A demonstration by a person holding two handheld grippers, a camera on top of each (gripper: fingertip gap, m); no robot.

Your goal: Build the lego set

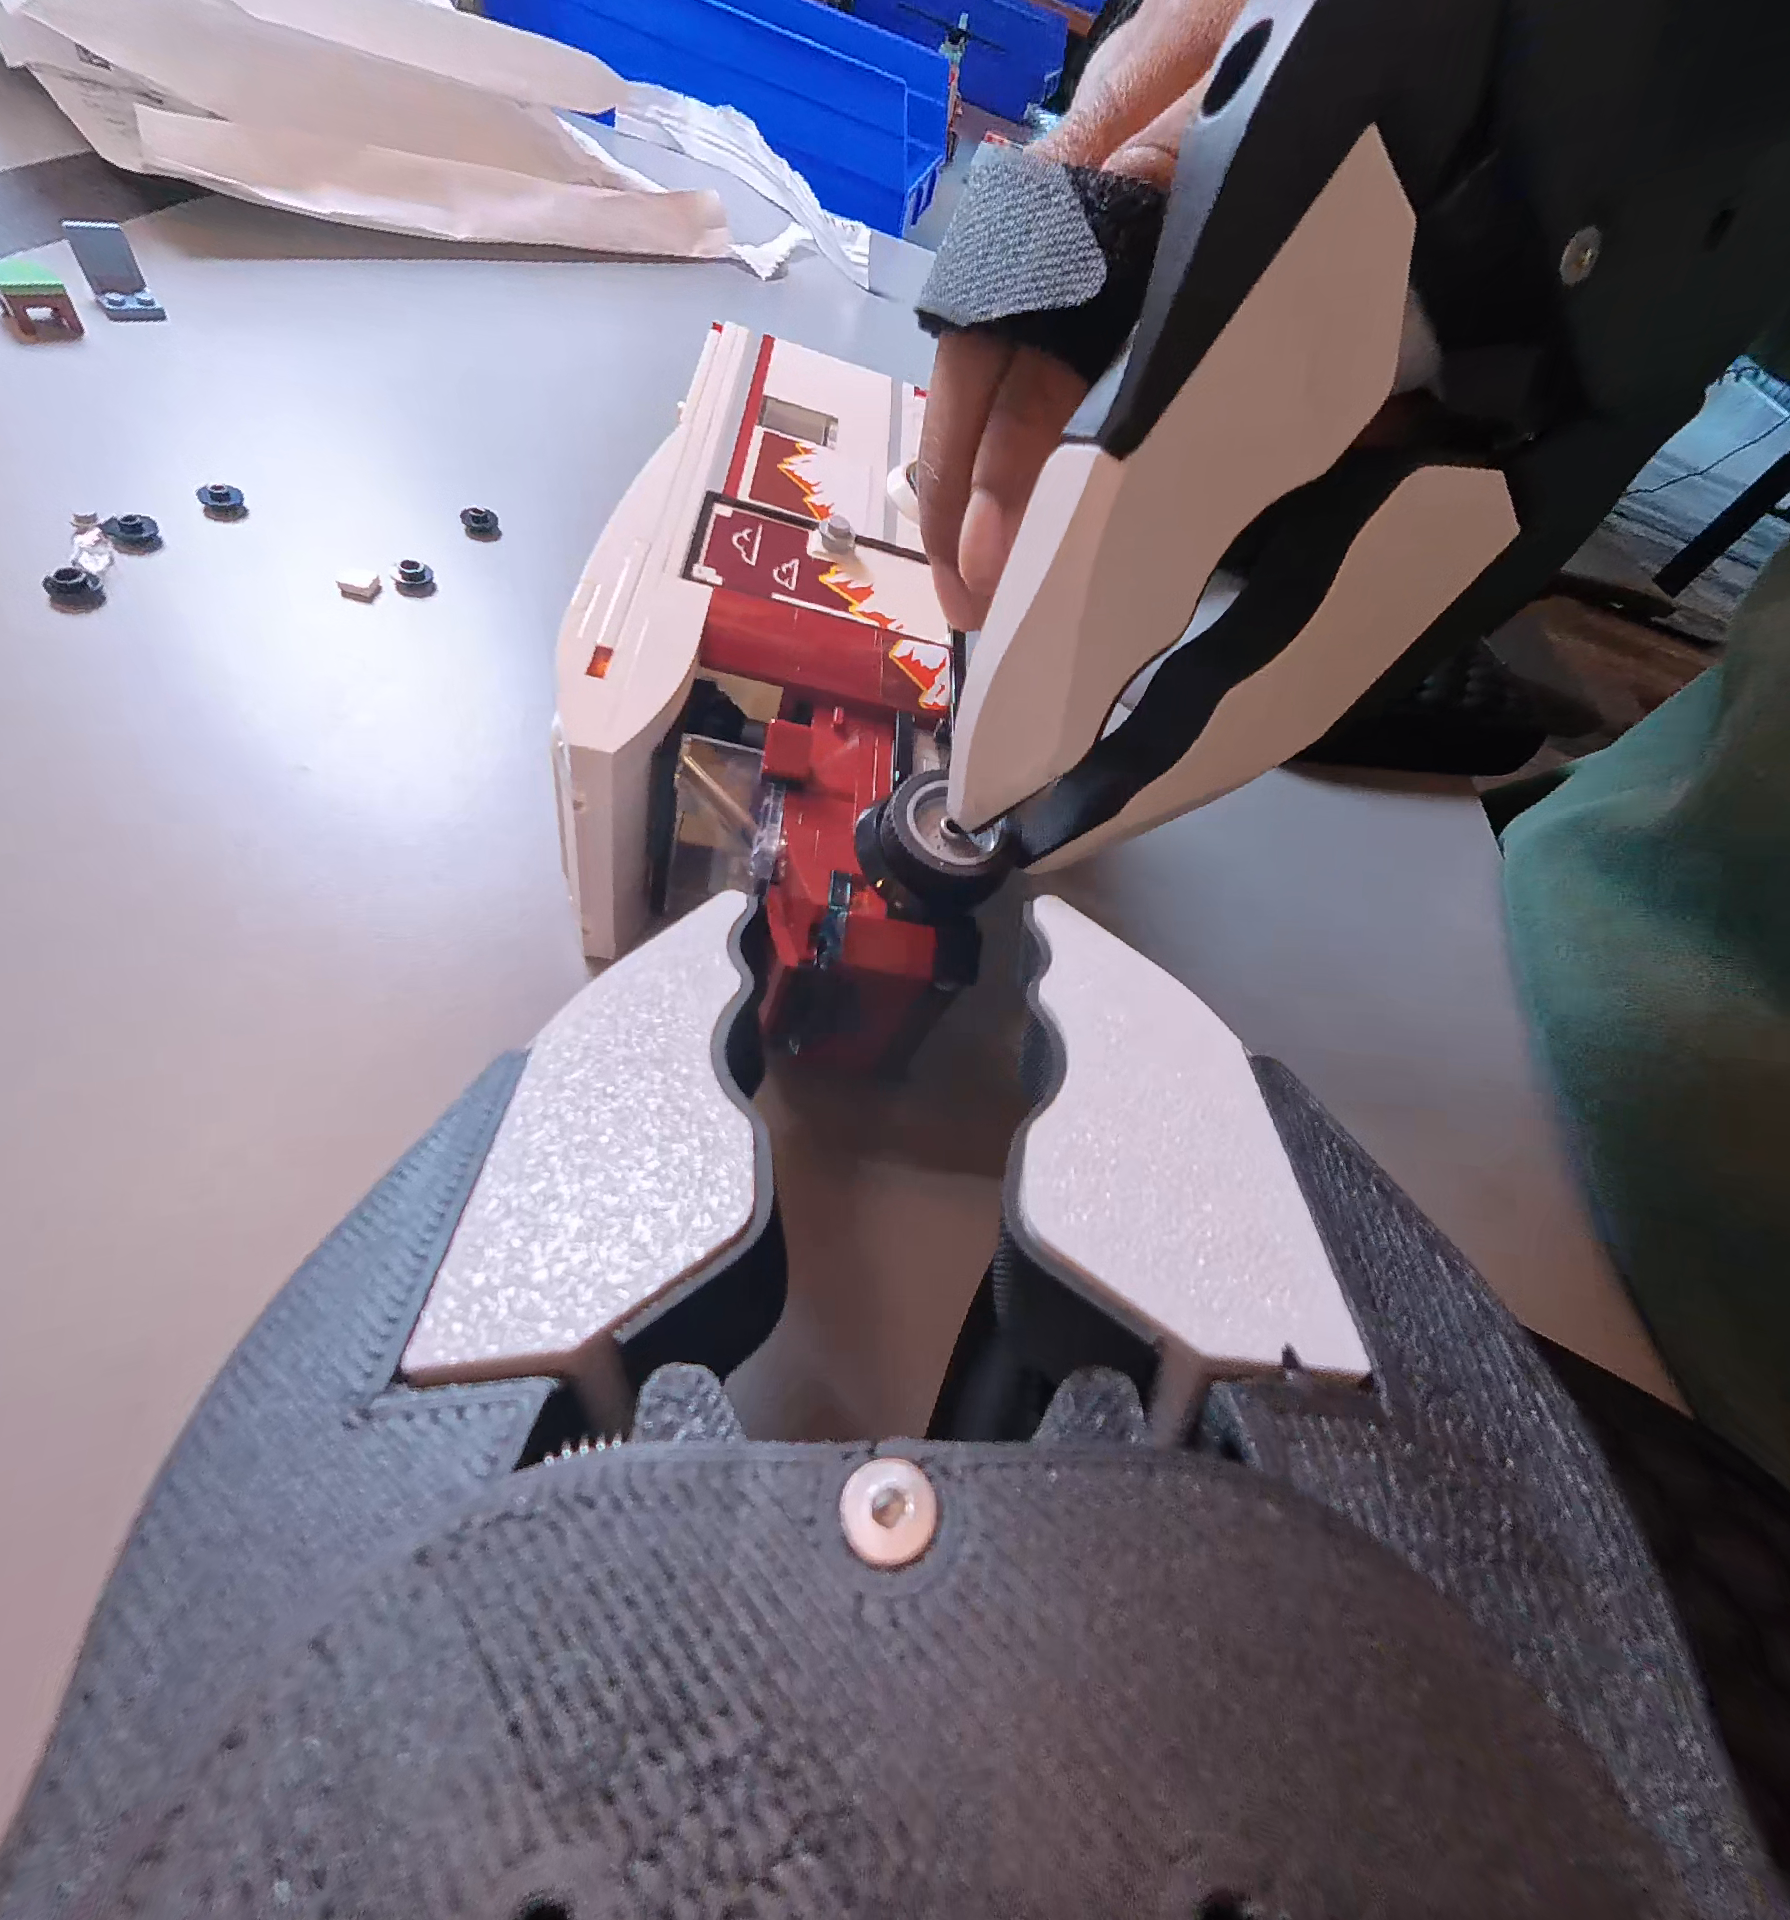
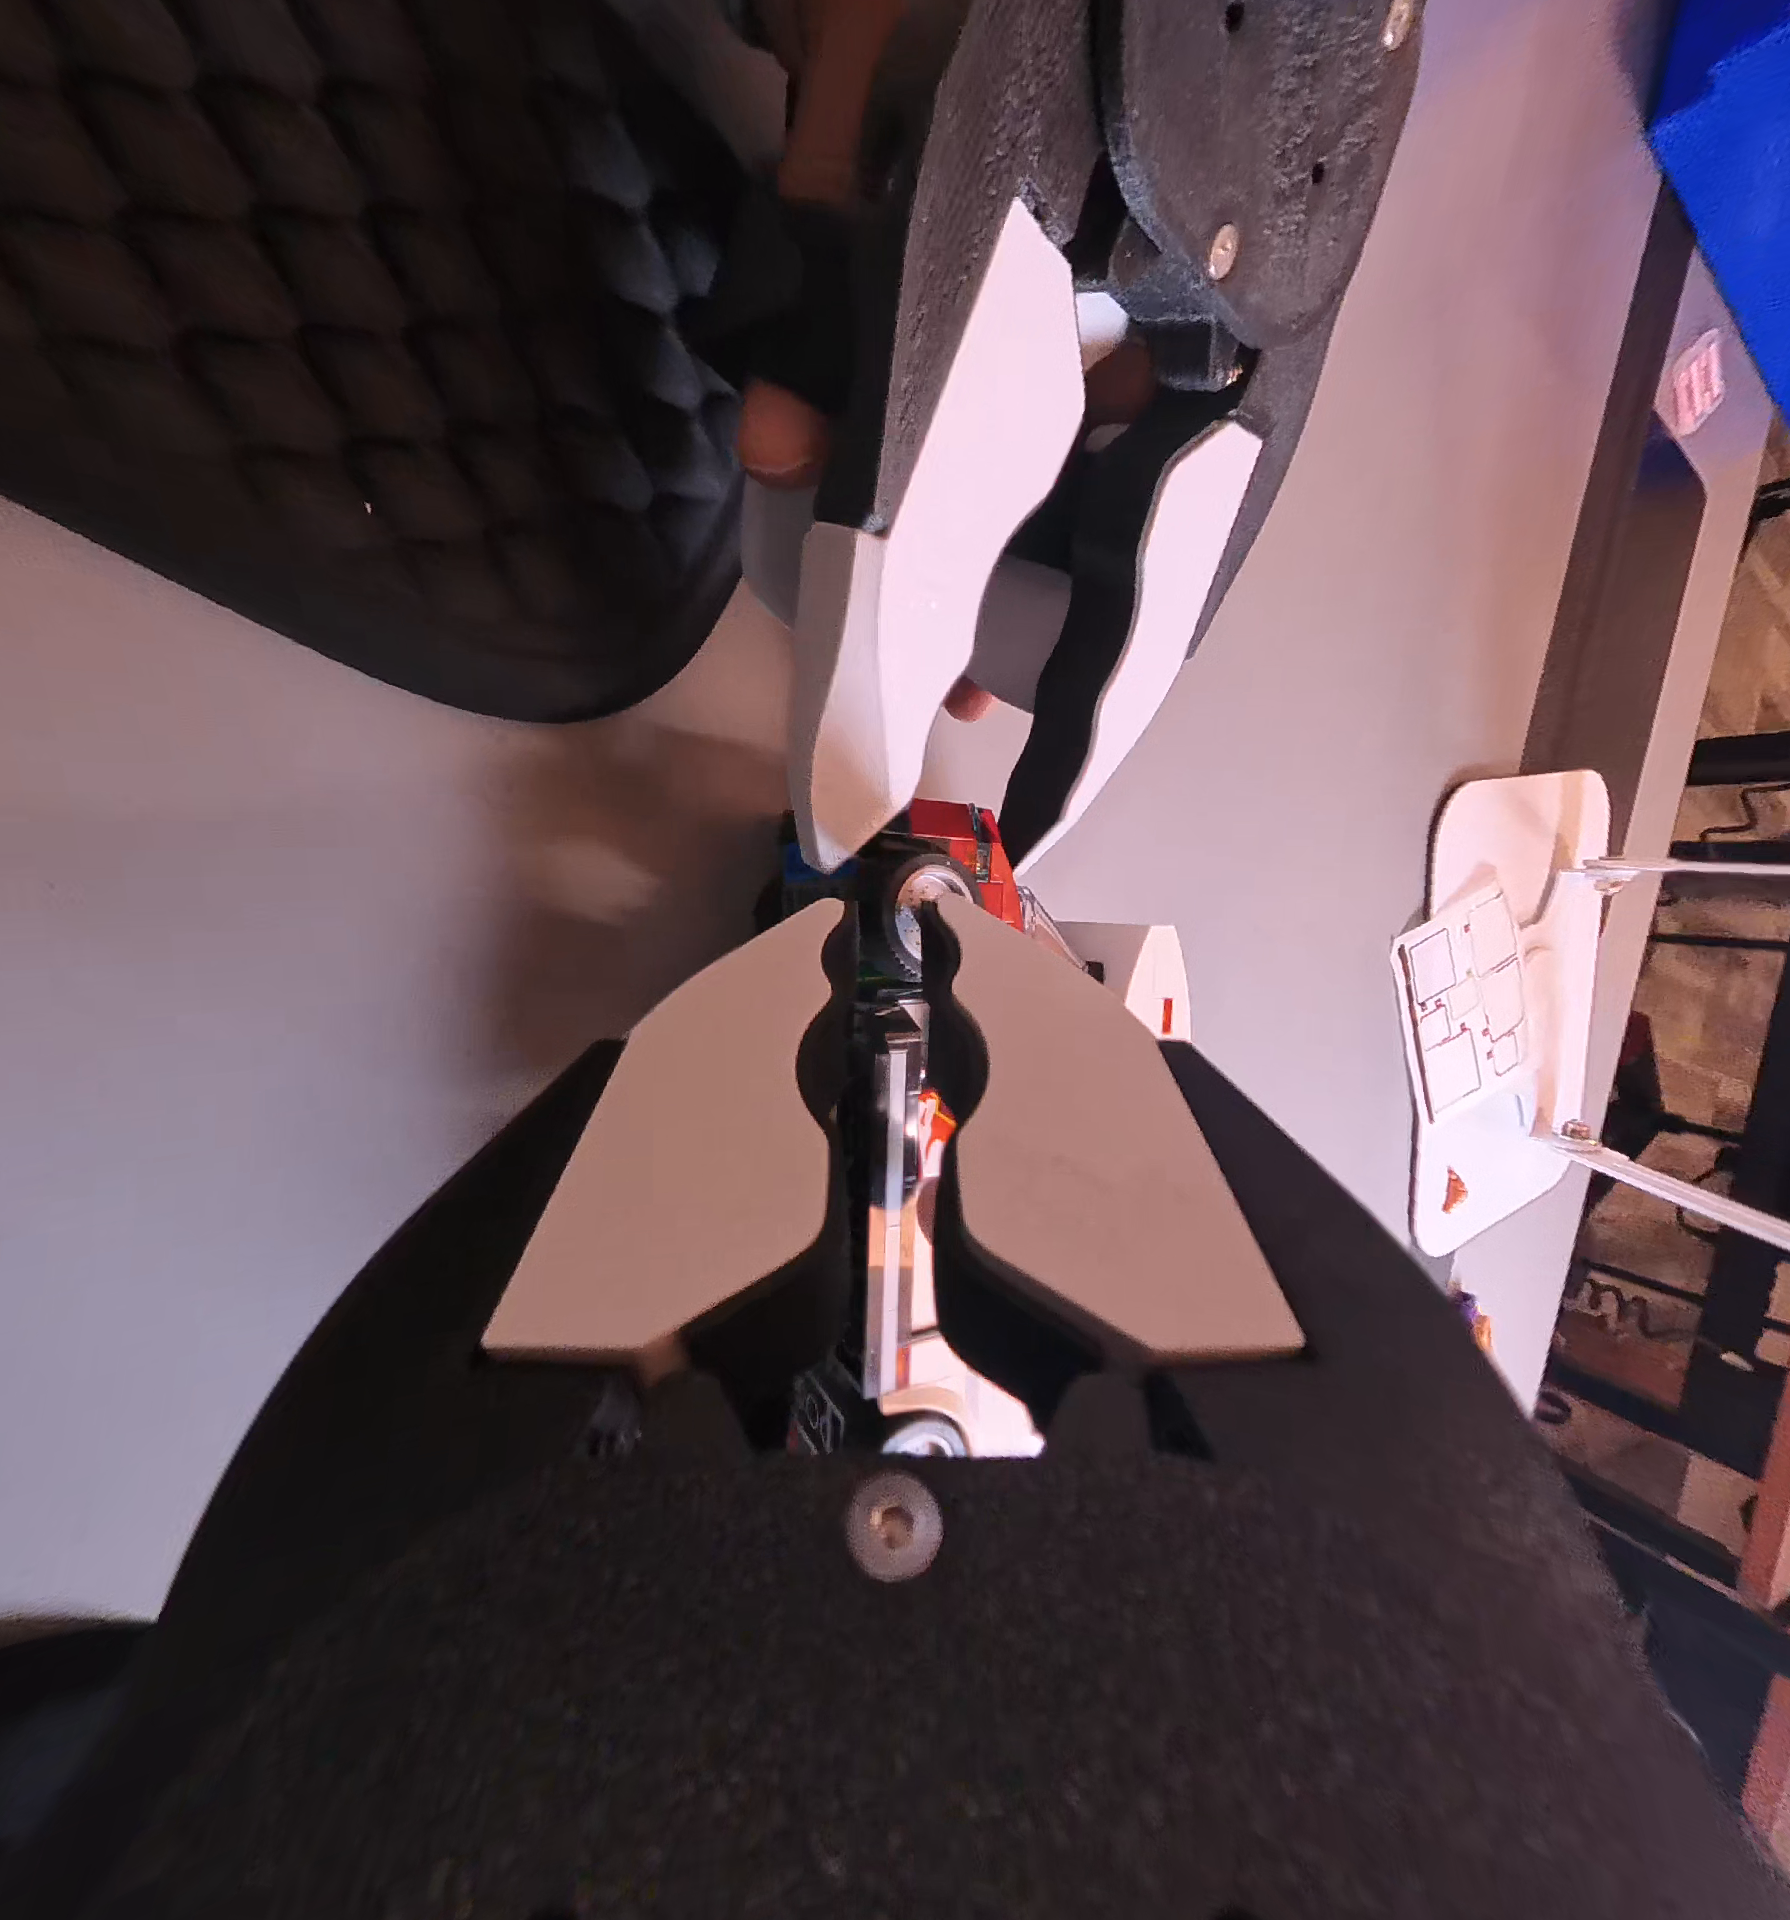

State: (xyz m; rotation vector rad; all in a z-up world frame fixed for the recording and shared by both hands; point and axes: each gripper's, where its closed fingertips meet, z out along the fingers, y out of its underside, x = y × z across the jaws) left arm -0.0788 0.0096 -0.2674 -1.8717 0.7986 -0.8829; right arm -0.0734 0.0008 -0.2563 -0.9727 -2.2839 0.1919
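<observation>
One brick-built toy truck [image 1: 766,644], white and dark red with flame graphics, lies tipped on its side on the grey table [image 1: 299,831], long axis running away from the left wrist camera, red cab end nearest that camera, white body end farther off. Two grippers at it. Left gripper [image 1: 886,935]: fingers spread wide either side of the red cab end; left finger [image 1: 662,1039] right beside the red bricks, right finger [image 1: 1130,1039] clear of them with table showing between, so no clamp visible. Right gripper [image 1: 984,831] comes down from upper right, its two tips closed in on one black tyre with silver hub [image 1: 938,842] at the cab end; in the right wrist view the same wheel [image 2: 906,914] sits pinched between the fingertips [image 2: 984,966], the truck's underside running back down the gap. One hand [image 1: 1005,436] in a black fingerless glove behind the right gripper. Loose parts on the table far left: five small black round pieces [image 1: 221,499], one small white piece [image 1: 359,587], one green-topped brown brick assembly [image 1: 34,301], one dark grey plate part [image 1: 112,270]. Behind: crumpled white paper bags [image 1: 351,114], blue bins [image 1: 797,83]. Right wrist view: one white holder with a printed sheet [image 2: 1473,997] beside the table edge.
</observation>
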